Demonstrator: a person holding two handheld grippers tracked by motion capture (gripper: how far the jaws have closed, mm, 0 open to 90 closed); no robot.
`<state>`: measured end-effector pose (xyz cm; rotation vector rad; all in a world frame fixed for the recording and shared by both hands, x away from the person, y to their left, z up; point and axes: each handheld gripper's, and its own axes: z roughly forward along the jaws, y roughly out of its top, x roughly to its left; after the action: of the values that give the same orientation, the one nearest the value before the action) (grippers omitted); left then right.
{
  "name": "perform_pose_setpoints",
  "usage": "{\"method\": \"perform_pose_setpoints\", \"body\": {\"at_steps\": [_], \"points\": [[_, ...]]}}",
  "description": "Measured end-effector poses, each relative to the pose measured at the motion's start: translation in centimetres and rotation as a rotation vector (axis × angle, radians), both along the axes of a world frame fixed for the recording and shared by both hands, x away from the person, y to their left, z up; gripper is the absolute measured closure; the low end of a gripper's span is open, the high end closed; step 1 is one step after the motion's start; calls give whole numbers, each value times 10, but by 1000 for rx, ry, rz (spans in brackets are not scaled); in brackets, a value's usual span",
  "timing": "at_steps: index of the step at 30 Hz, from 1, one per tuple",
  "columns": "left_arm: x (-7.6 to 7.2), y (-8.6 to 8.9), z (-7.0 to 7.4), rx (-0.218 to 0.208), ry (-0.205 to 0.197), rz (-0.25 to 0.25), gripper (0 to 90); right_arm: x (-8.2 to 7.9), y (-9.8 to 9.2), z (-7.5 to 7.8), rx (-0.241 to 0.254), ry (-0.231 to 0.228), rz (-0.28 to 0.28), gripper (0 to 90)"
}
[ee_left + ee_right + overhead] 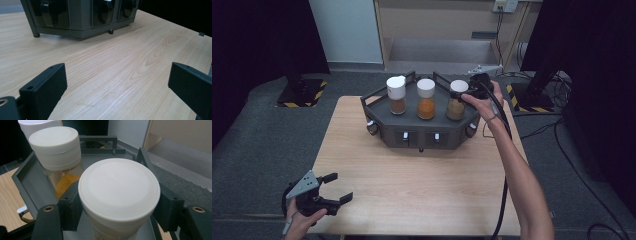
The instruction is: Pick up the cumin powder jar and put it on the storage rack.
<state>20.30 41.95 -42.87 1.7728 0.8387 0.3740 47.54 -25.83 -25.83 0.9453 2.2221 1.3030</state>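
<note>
Your right gripper (117,210) clamps the white-capped glass spice jar (119,195) at upper right of the dark hexagonal rack (422,131), cap-level for a vertical lift. Your left gripper (339,188) rests wide, empty.

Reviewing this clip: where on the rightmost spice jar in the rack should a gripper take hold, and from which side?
Probably at the white cap of the rightmost spice jar, coming from the rack's open right end. The cap is round, wide and stands above the rack wall, while the middle jar crowds the other side. The right gripper sits exactly so, jaws closed on either side of the cap.
</note>
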Motion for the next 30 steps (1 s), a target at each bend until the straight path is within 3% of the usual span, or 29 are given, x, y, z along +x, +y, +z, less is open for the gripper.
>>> {"method": "perform_pose_setpoints", "body": {"at_steps": [3, 6, 10, 15, 30], "points": [[0, 0, 0, 1, -1, -2, 9, 1, -2, -3, 35, 2, -7, 203], [0, 0, 0, 1, -1, -4, 9, -3, -1, -4, 28, -21, -3, 125], [0, -1, 1, 2, -4, -5, 9, -4, -5, -6, 66, -23, -15, 83], [0, 0, 0, -1, -5, -5, 9, -8, -13, -4, 87, -48, -33, 63], [0, -1, 1, 1, -8, -17, 9, -35, -34, 37, 131, -170, -32, 54]]}}
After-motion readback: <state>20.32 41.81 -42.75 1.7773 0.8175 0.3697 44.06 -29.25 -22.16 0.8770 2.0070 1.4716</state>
